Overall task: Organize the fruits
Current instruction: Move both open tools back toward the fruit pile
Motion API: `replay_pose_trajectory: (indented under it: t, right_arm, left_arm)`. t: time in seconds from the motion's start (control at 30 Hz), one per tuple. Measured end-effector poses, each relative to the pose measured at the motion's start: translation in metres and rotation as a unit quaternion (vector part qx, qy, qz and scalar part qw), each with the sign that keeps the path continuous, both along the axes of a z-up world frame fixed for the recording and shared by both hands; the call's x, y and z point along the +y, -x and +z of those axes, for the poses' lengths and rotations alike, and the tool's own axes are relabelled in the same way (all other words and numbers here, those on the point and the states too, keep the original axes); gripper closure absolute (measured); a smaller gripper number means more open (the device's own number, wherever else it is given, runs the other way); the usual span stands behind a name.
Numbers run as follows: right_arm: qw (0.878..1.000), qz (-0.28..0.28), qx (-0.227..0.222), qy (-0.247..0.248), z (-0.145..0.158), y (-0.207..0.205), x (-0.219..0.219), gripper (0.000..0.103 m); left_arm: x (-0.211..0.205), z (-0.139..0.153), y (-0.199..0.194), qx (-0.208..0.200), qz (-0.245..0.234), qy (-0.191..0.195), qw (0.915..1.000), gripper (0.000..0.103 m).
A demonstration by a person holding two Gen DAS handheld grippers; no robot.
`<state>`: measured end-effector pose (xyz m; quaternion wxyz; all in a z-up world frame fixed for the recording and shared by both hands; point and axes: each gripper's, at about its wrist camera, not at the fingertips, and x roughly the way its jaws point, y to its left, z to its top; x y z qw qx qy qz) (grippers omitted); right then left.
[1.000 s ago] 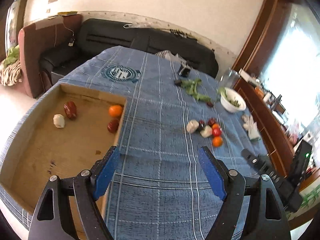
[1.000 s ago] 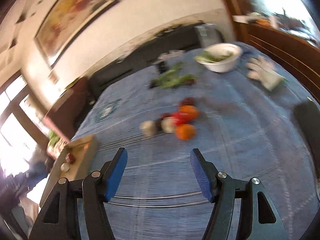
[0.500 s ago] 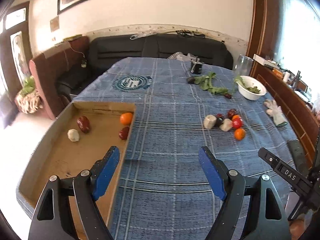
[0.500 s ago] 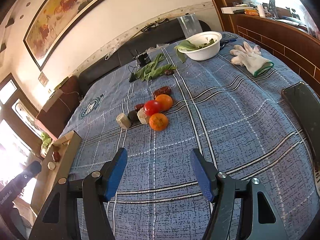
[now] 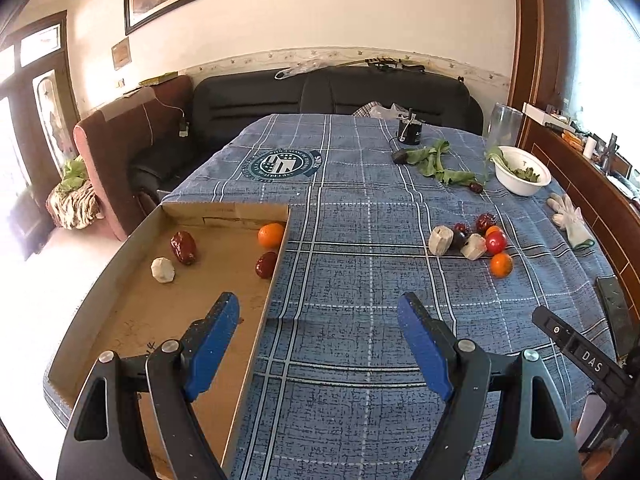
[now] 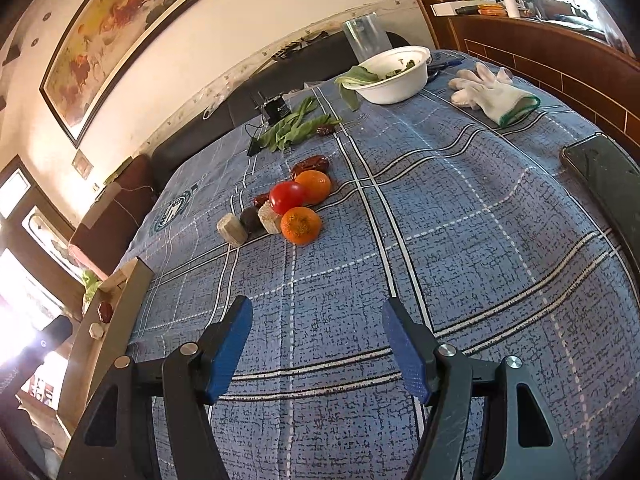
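Holding my left gripper (image 5: 318, 320) above the table's near edge, I had its blue jaws spread wide w/ nothing between them; it straddled the right wall of the cardboard tray (image 5: 276, 276); my right gripper (image 6: 316, 328) was likewise wide apart and empty, over the blue checked cloth (image 6: 460, 248). Inside the tray lay an orange (image 5: 271, 235) in the far right corner, a dark red fruit (image 5: 266, 265) just beside it against the wall, another red one (image 5: 183, 247) and a pale lump (image 5: 163, 270) further left. Fruit pile (image 6: 290, 204) sat mid-table, well apart from the tray: tomato (image 6: 287, 197), two oranges, red dates, two pale chunks, all bunched and touching. Beyond it: greens (image 6: 296, 128), white bowl (image 6: 394, 76), glove (image 6: 494, 94); phone (image 6: 604, 176) at the right edge.
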<state>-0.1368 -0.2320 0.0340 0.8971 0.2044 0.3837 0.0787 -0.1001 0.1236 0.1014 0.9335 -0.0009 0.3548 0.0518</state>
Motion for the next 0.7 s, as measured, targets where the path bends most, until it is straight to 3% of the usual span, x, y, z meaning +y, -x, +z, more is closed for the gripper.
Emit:
replay_pose_trajectory:
  t: [0.7]
  right_arm:
    - [1.000, 0.004, 0.005, 0.005, -0.0004, -0.0004, 0.0043, 0.026]
  left_arm:
    - [0.0008, -0.0101, -0.0037, 0.022, 0.001, 0.007, 0.9997, 0.022]
